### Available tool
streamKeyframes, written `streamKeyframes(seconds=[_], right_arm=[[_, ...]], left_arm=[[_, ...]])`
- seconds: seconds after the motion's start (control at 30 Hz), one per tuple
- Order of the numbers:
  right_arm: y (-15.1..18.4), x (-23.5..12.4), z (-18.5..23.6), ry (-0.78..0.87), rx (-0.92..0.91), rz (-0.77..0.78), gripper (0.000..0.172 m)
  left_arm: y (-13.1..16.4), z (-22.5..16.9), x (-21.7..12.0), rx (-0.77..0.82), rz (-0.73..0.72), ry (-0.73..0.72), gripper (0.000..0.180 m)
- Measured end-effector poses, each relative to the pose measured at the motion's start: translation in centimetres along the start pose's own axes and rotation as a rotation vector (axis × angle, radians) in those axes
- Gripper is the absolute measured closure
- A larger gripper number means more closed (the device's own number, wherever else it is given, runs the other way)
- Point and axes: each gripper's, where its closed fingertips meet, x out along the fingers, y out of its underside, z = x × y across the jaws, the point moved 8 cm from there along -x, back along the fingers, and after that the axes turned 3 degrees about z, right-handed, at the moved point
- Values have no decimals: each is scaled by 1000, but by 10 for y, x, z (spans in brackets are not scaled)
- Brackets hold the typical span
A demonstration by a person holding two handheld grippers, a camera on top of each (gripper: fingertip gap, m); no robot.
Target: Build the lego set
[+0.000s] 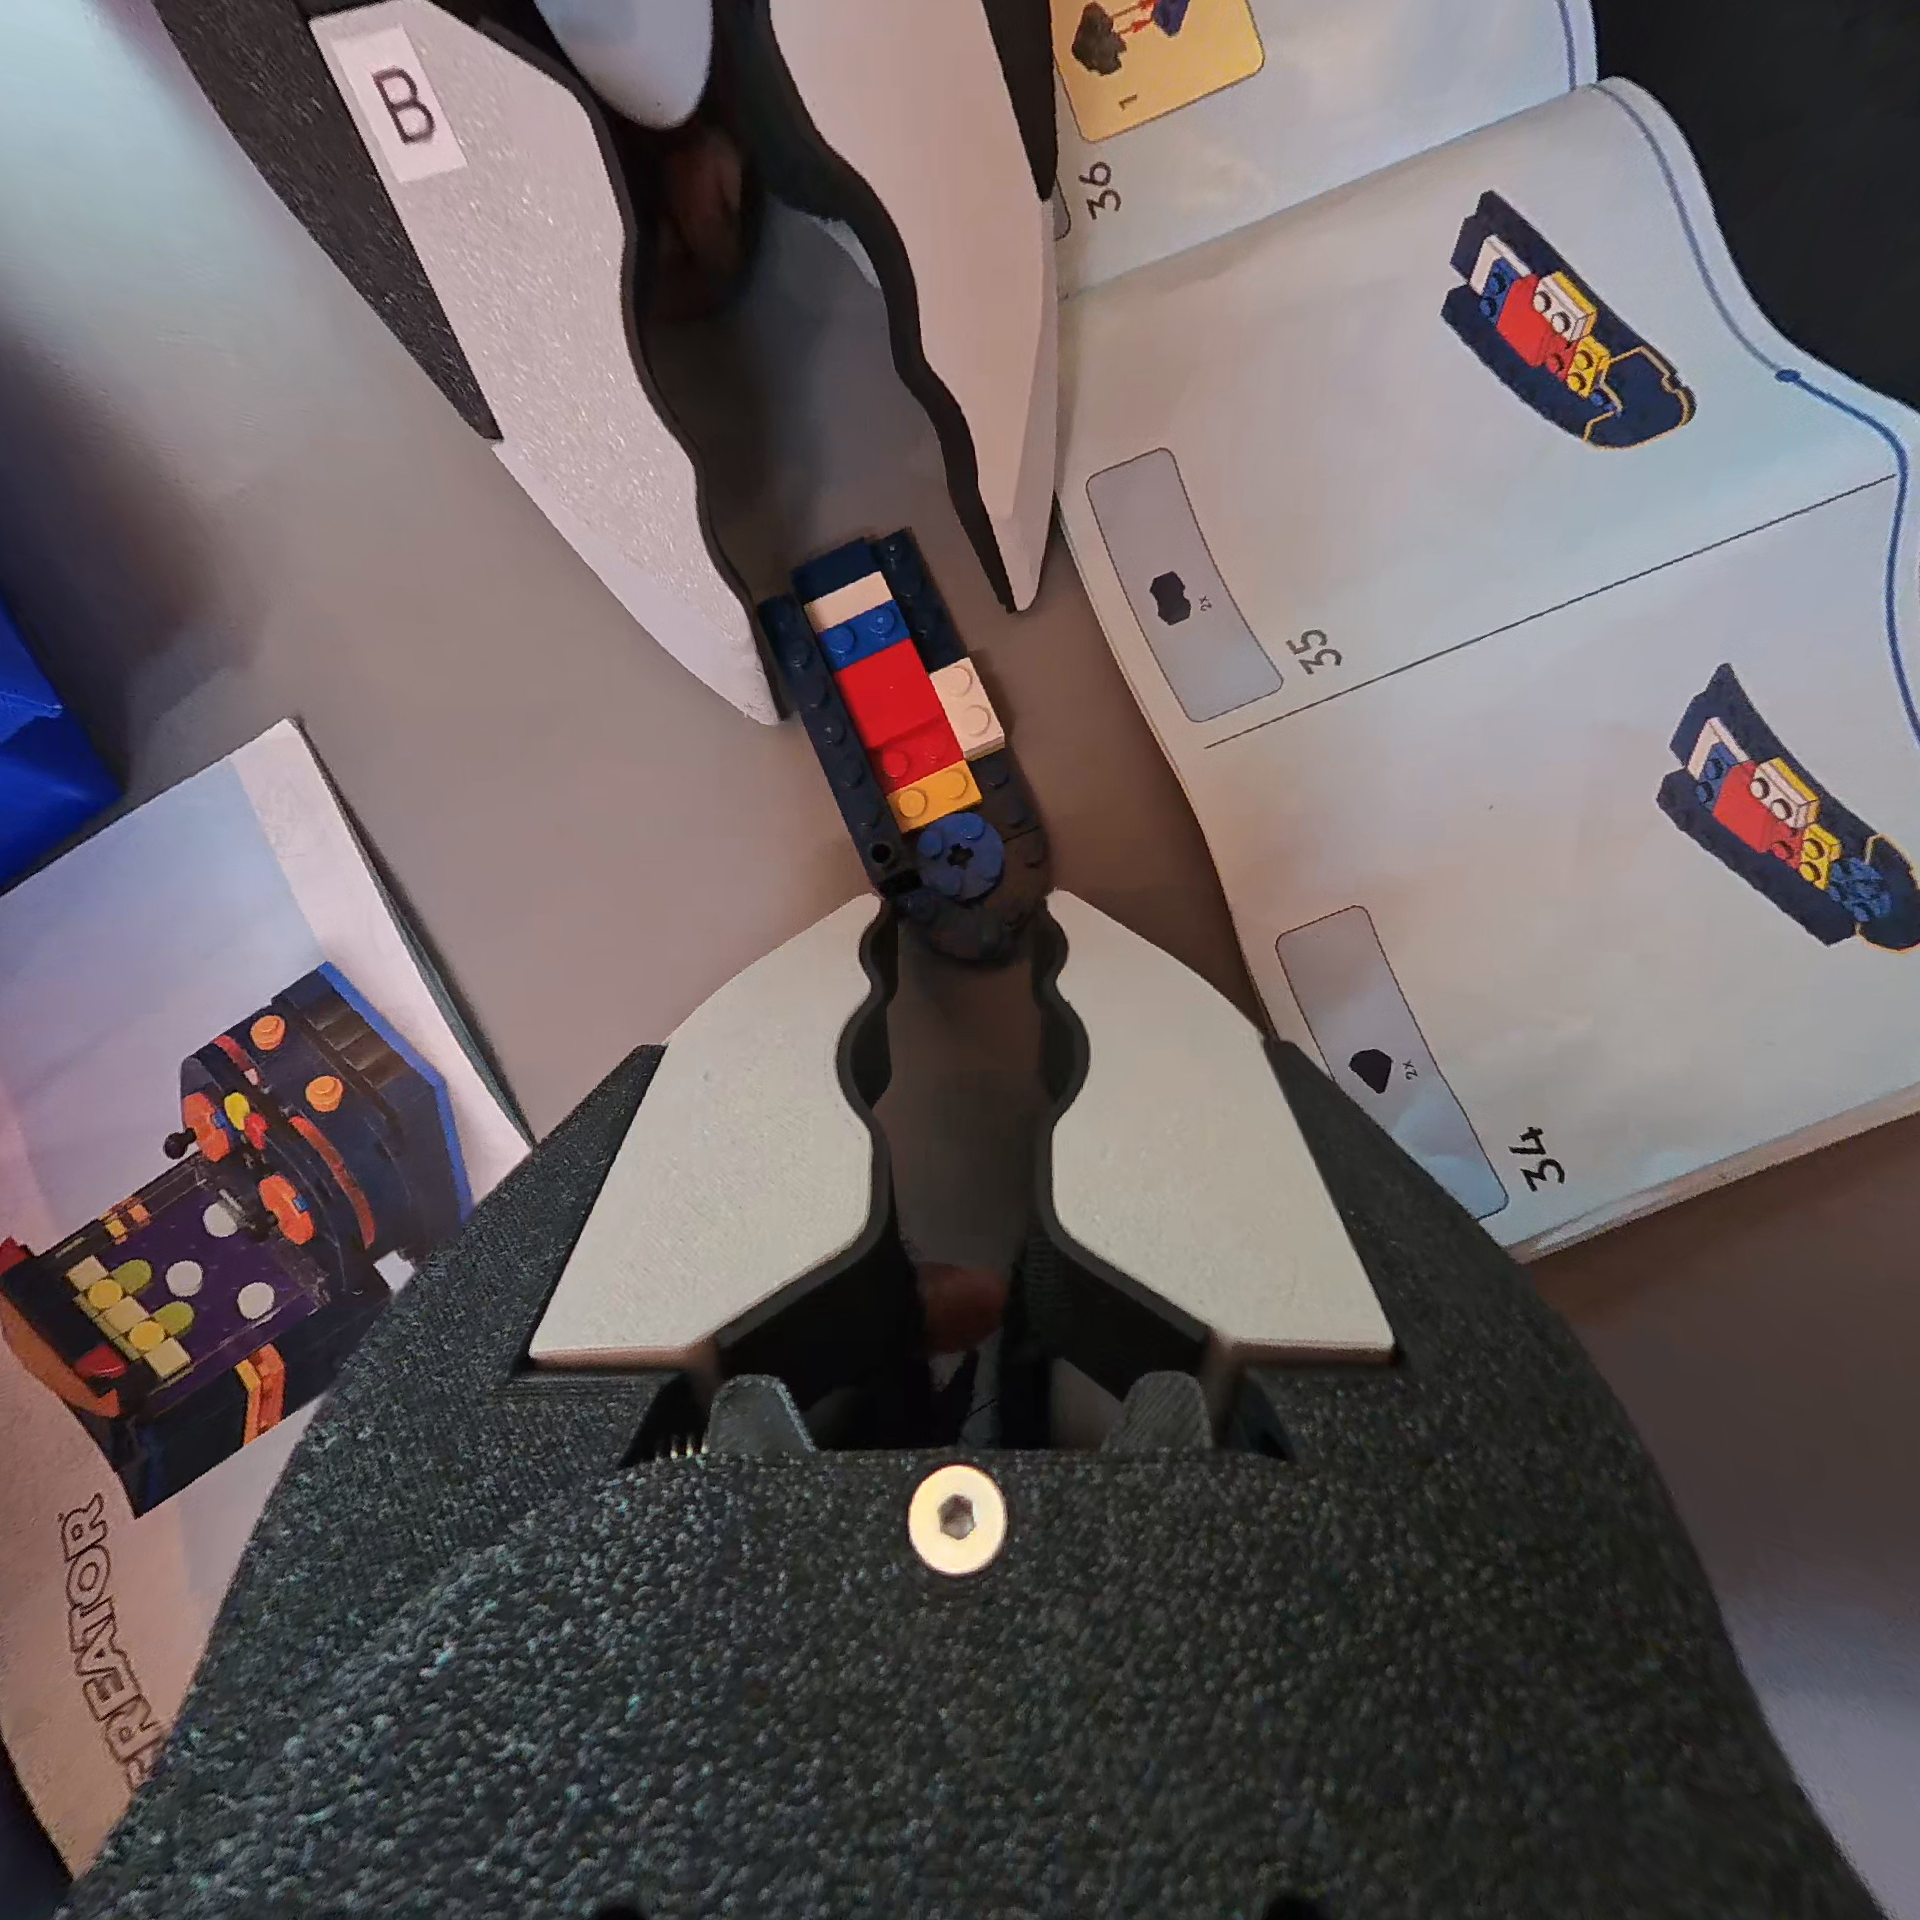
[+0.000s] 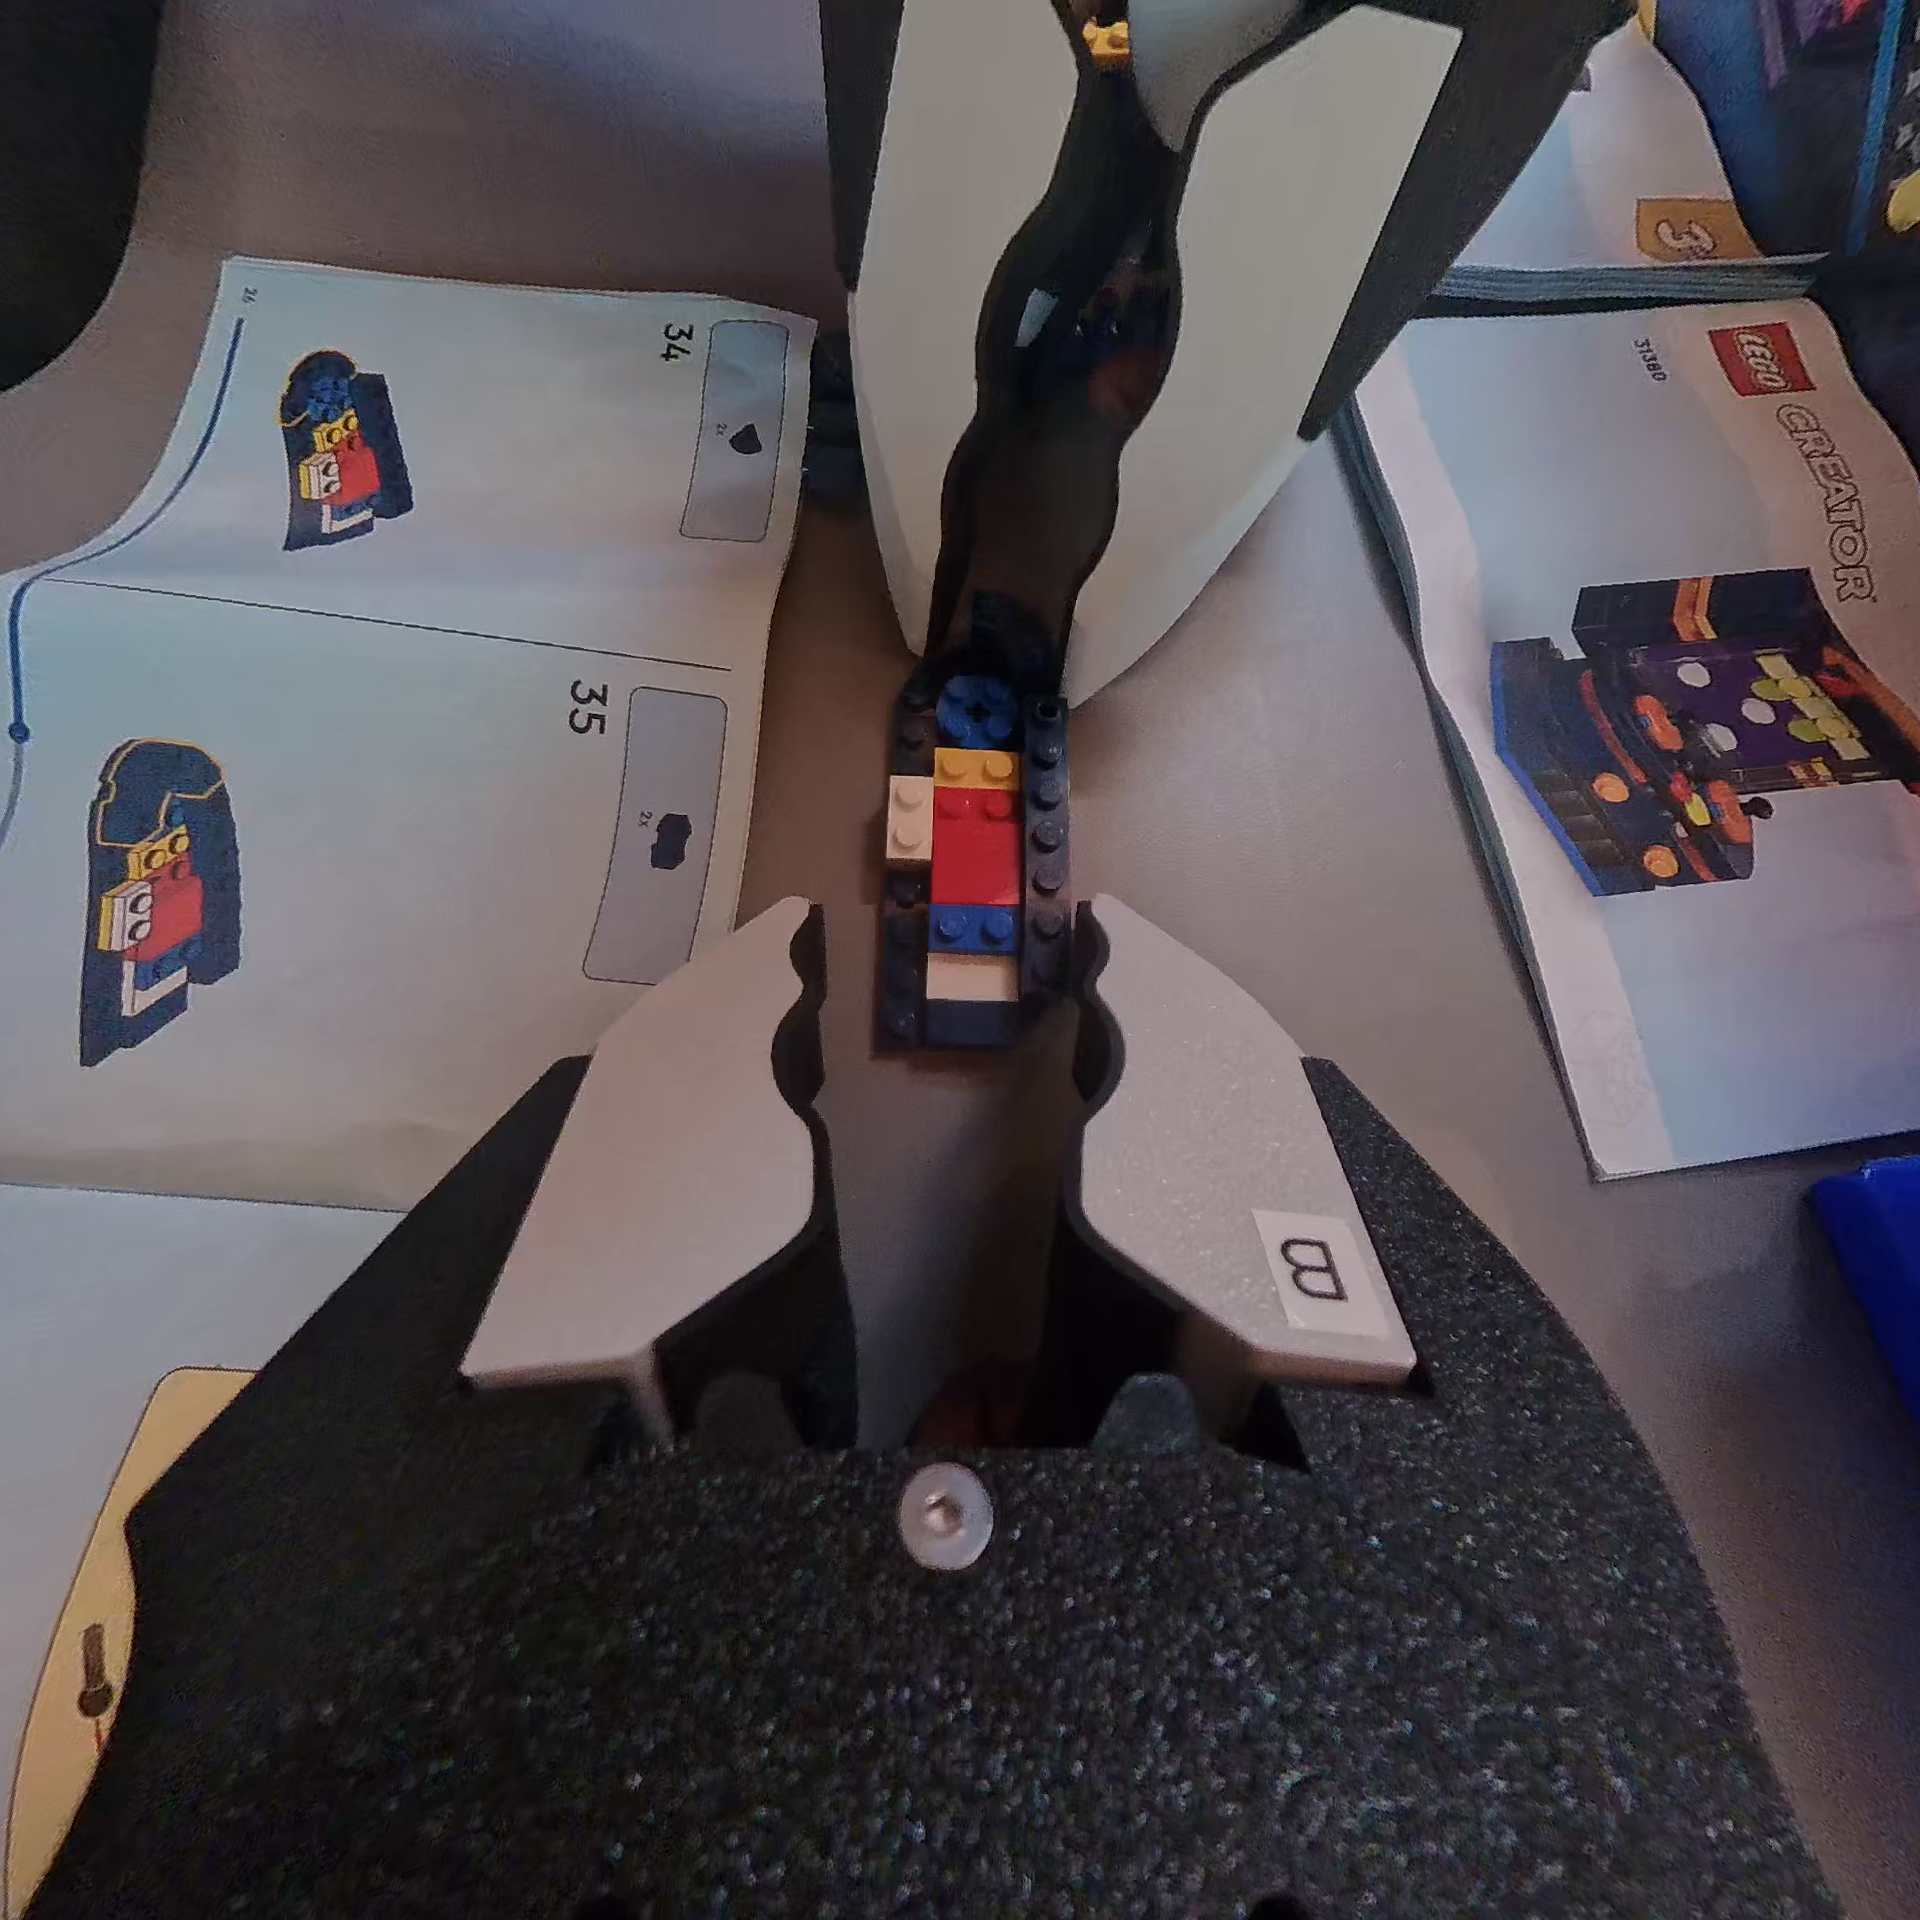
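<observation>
A small brick model [image 1: 894, 707] lies flat on the grey table: a dark blue base with white, blue, red and yellow bricks and a round blue piece near its rounded dark nose. My left gripper [image 1: 966, 914] is shut on that nose, with the pads against its sides. It also shows in the right wrist view [image 2: 997, 644], at the far end of the model [image 2: 971, 862]. My right gripper [image 2: 945, 920] is open and straddles the model's square rear end. One pad is close to its side and there is a gap at the other. Its fingers [image 1: 644, 499] come in from the top of the left wrist view.
An open instruction booklet [image 1: 1507, 623] lies beside the model and also shows in the right wrist view [image 2: 416, 623]. A closed booklet with a picture cover [image 1: 208, 1143] [image 2: 1662, 727] lies on the other side. A blue object [image 2: 1870, 1247] sits at the table's edge. Tip to tip, the grippers are about 5 cm apart.
</observation>
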Motion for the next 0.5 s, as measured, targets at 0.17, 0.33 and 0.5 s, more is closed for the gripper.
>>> streamKeyframes(seconds=[0.17,0.33,0.5], right_arm=[[0,0,0,1,0,0,126],[0,0,0,2,2,0,127],[0,0,0,10,-1,-2,127]], left_arm=[[-3,1,-1,-3,2,-3,156],[-7,0,-7,-31,12,-20,145],[-1,3,-25,-209,157,-94,156]])
